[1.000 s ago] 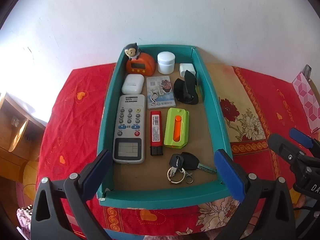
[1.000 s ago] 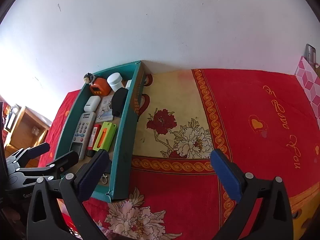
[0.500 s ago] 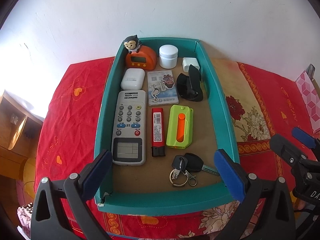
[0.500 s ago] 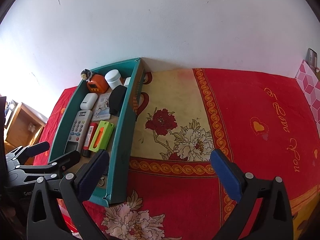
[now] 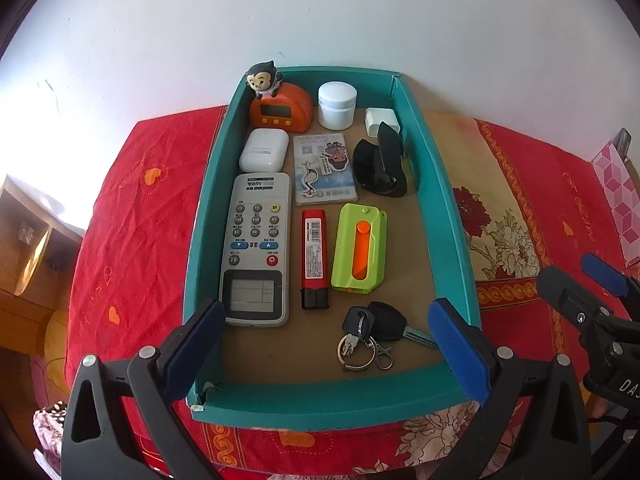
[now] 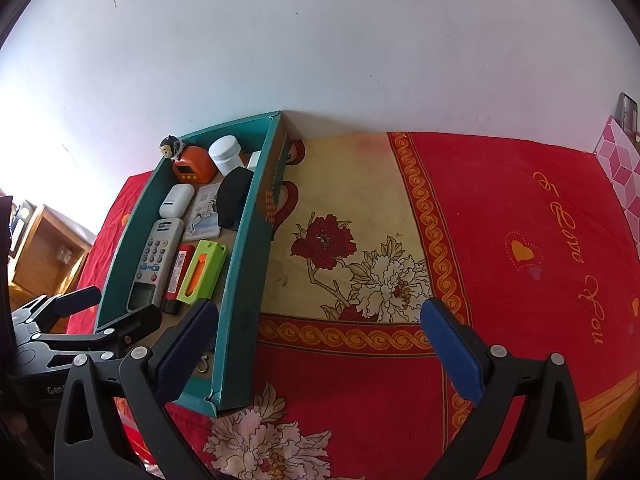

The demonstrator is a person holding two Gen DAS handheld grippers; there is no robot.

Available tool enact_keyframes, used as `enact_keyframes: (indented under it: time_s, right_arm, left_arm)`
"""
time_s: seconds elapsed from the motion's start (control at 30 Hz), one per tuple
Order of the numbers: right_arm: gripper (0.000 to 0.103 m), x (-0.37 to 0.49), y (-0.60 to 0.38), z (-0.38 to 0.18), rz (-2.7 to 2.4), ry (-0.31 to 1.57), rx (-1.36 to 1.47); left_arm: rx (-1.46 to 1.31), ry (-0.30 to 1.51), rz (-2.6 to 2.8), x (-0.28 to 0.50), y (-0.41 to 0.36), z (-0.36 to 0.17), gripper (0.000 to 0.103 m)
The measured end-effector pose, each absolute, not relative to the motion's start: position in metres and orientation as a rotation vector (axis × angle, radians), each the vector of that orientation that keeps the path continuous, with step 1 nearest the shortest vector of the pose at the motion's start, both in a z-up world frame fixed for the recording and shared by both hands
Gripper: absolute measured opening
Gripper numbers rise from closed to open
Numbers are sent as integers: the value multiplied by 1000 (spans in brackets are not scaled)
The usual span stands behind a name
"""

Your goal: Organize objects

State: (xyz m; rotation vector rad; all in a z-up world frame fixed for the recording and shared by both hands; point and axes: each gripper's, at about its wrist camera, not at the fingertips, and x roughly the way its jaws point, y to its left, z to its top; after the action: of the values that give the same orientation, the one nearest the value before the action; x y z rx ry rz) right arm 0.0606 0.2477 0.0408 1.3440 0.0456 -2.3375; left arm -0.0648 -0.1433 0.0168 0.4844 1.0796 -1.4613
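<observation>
A teal tray (image 5: 430,168) is seen on a red floral cloth (image 6: 500,220), set against a white wall (image 5: 320,12). The left claw (image 5: 324,332) is held wide and empty over the tray's near end, its blue pads (image 5: 196,340) spread almost to the two side walls. The right claw (image 6: 316,336) is likewise held wide and empty, over the cloth just beside the tray.

Inside the tray, a grey remote (image 5: 256,248) is laid along the left wall, with a white earbud case (image 5: 264,150) and an orange monkey clock (image 5: 280,106) beyond it. A red lighter (image 5: 314,254) and a green cutter (image 5: 360,250) are placed side by side in the middle. A card (image 5: 324,168), a white jar (image 5: 337,105), a black strap (image 5: 380,164) and a white charger (image 5: 380,120) are seen farther back. A key bunch (image 5: 372,334) is laid nearest the front wall.
</observation>
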Motion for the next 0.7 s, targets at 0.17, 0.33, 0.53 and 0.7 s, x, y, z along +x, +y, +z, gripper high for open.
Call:
enact_keyframes:
  time_s: [0.17,0.33,0.53,0.7]
  right_arm:
    - [103,61,247,41,-2339,44,1343]
    - [103,63,247,40,-2340,46,1340]
    - [103,64,248,40,-2340,44,1343]
    - [103,64,249,39,-2344,44,1342]
  left_arm:
    - [489,1094,-1451,-65,-142,15,103]
    - [488,1117,-1442,-65,-141,13,102]
    - [492,1116,-1439,-66,-140,13,102]
    - [499,1113,-1441,-68,-139,13,102]
